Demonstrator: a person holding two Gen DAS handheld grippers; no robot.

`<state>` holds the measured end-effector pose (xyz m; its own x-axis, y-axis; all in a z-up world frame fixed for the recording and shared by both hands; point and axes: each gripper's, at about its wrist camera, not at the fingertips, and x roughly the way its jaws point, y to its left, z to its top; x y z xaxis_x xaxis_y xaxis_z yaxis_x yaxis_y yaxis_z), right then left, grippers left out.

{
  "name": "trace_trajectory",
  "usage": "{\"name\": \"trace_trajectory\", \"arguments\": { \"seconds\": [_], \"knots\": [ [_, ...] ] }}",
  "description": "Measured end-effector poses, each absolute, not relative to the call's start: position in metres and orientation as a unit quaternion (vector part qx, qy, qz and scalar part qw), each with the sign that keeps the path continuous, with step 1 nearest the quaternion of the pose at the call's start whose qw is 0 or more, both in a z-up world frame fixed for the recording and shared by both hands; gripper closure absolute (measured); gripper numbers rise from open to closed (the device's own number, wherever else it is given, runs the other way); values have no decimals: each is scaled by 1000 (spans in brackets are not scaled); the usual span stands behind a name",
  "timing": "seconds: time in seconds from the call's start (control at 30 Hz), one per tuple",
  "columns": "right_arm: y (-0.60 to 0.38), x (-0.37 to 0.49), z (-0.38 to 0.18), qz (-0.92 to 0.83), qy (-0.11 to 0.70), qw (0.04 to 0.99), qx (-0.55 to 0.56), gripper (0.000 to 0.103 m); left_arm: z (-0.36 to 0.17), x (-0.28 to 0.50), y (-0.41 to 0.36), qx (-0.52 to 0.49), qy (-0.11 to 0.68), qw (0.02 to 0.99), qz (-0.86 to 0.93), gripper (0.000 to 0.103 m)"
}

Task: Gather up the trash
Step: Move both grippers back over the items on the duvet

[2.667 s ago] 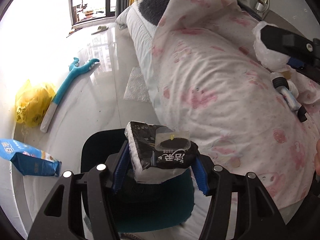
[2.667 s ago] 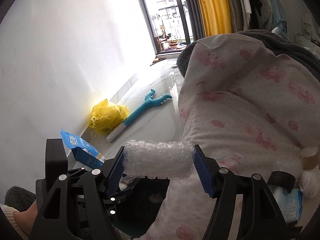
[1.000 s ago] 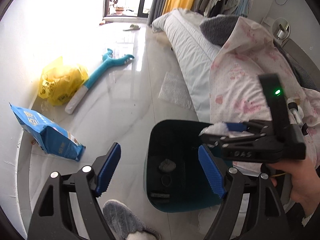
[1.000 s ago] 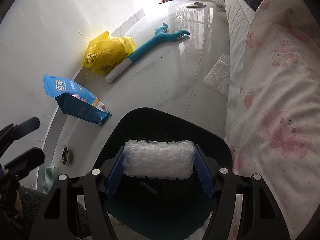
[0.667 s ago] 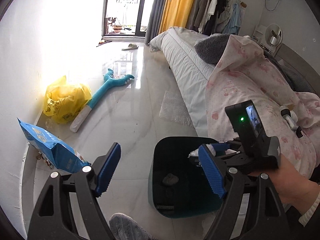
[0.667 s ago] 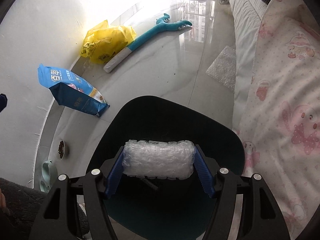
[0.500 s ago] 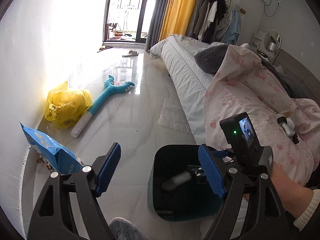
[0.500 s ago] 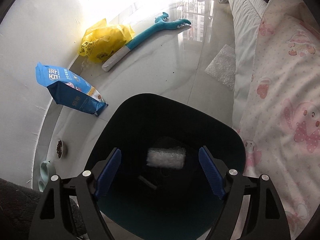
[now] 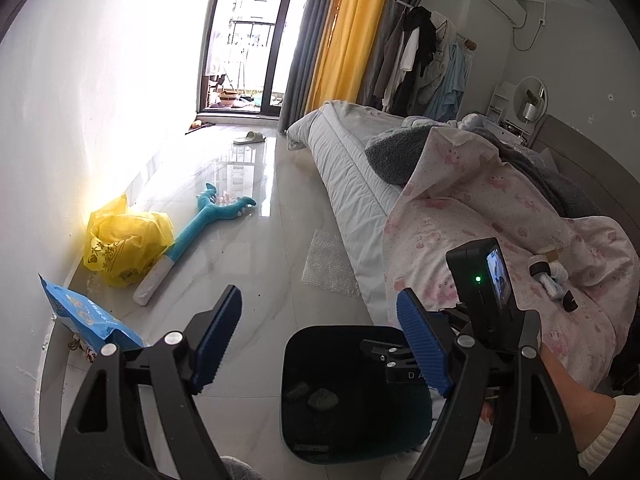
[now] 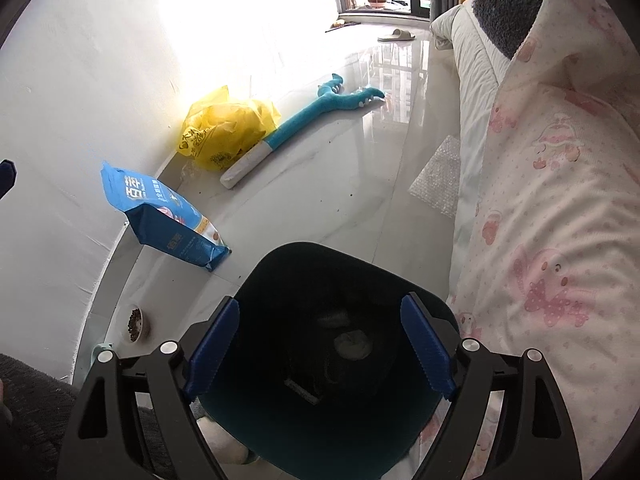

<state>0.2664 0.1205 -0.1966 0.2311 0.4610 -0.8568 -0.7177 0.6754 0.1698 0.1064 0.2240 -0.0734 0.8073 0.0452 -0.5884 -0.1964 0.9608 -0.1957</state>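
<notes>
A dark teal trash bin (image 9: pixel 304 344) (image 10: pixel 424 294) stands on the floor beside the bed. Dropped trash (image 9: pixel 322 398) (image 10: pixel 352 342) lies at its bottom. My left gripper (image 9: pixel 320 344) is open and empty, raised above the floor to the left of the bin. My right gripper (image 10: pixel 320 344) is open and empty, directly over the bin mouth; its body also shows in the left wrist view (image 9: pixel 480 304). A sheet of bubble wrap (image 9: pixel 328 266) (image 10: pixel 438 178) lies on the floor by the bed.
A blue bag (image 10: pixel 164 220), a yellow plastic bag (image 10: pixel 224 132) and a teal long-handled toy (image 10: pixel 304 120) lie along the white wall. A pet food bowl (image 10: pixel 136 322) sits near the bin. The bed with a pink quilt (image 10: pixel 560 200) is on the right.
My right gripper opened and the bubble wrap roll fell into the bin. My left gripper, earlier emptied of the black packet, rose and tilted toward the room.
</notes>
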Motion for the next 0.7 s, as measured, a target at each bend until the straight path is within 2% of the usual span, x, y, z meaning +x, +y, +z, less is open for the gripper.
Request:
{"name": "trace_trajectory", "arguments": {
  "seconds": [0.3, 0.7],
  "knots": [
    [85, 265, -157, 394, 434, 802, -116, 18, -63, 126, 195, -118, 301, 945, 46, 15],
    [13, 278, -111, 367, 379, 845, -87, 17, -53, 158, 150, -122, 298, 947, 16, 13]
  ]
}}
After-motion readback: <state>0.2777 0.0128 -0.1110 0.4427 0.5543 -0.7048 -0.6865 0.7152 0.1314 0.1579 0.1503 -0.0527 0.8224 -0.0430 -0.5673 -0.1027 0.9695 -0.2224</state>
